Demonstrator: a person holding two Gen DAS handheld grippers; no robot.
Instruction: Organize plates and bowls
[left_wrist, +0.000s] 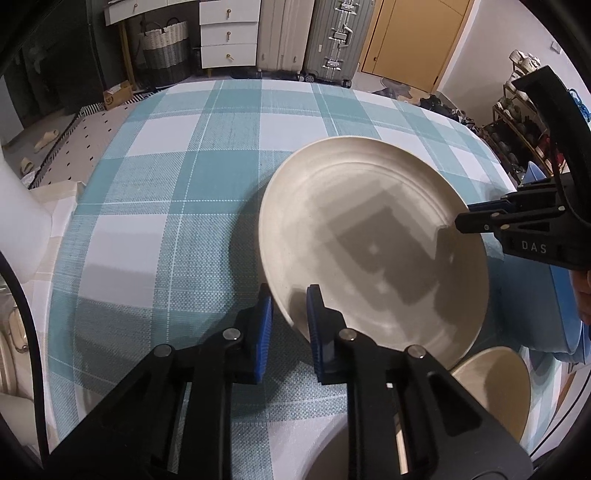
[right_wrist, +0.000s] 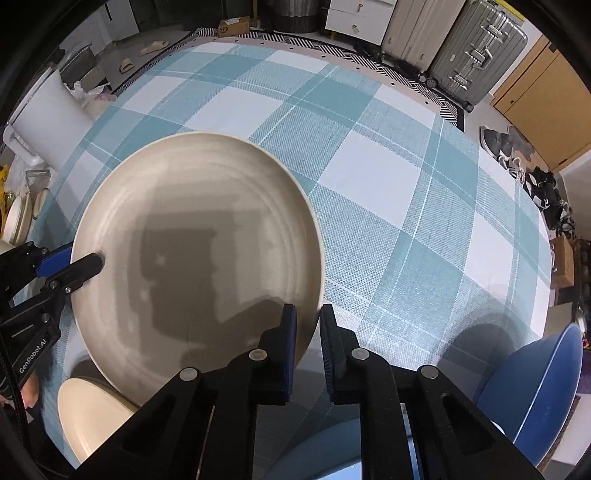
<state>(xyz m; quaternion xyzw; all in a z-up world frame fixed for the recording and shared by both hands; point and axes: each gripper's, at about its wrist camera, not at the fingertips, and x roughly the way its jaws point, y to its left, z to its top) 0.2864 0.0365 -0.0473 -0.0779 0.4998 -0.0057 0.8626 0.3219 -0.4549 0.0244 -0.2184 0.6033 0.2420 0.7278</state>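
A large cream plate (left_wrist: 373, 240) is held above the checked tablecloth by both grippers at opposite rims; it also shows in the right wrist view (right_wrist: 199, 236). My left gripper (left_wrist: 290, 317) is shut on its near rim, one finger over and one under. My right gripper (right_wrist: 308, 332) is shut on the opposite rim, and shows at the right of the left wrist view (left_wrist: 461, 219). The left gripper shows at the left of the right wrist view (right_wrist: 86, 260). A smaller cream bowl (left_wrist: 495, 391) sits below the plate, also seen in the right wrist view (right_wrist: 92, 417).
A blue bowl (right_wrist: 535, 384) sits at the table's near right, with another blue dish (right_wrist: 317, 454) under the right gripper. The teal checked tablecloth (left_wrist: 177, 206) covers the table. Suitcases (left_wrist: 332, 37), drawers and a basket stand on the floor beyond.
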